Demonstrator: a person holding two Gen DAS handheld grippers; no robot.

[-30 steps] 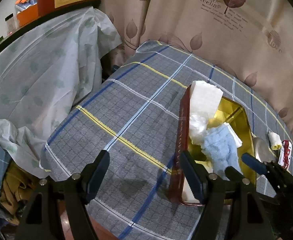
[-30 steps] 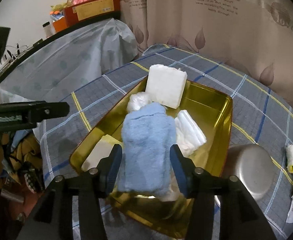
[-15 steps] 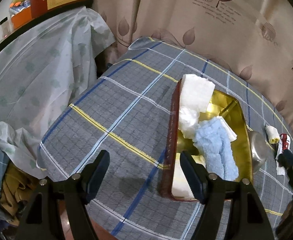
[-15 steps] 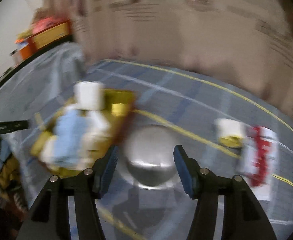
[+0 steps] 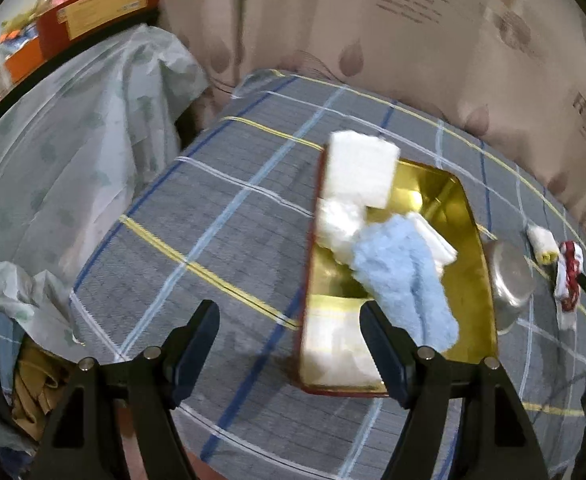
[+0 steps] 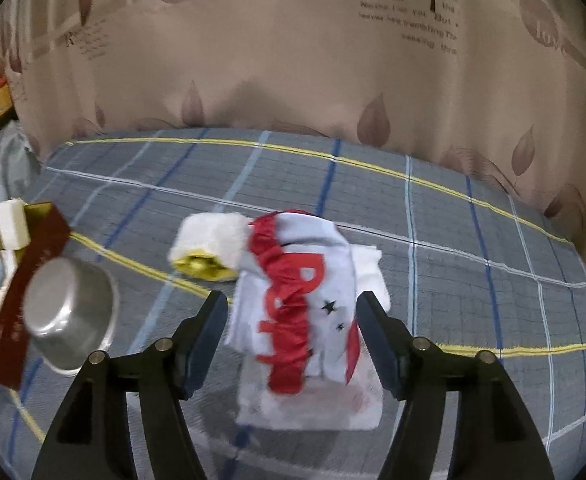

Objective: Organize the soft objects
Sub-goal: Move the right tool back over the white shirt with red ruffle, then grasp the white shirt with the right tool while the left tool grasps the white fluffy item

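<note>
Left wrist view: the tray (image 5: pixel 475 240) has its near corner hidden behind the left gripper's right finger (image 5: pixel 385 356). The white cloth (image 5: pixel 569 280) with red print is small and smeared at the right edge; its lettering is unreadable. Right wrist view: the tray (image 6: pixel 33 264) is cut off by the left edge and motion-blurred. The metal bowl (image 6: pixel 69 312) is blurred too. The curtain's (image 6: pixel 293 60) small print is illegible.

Right gripper (image 6: pixel 293 336) is now clear of the blue towel (image 5: pixel 405 280), left lying in the tray (image 5: pixel 469 280); it stands spread over the red-and-white cloth (image 6: pixel 297 304).
</note>
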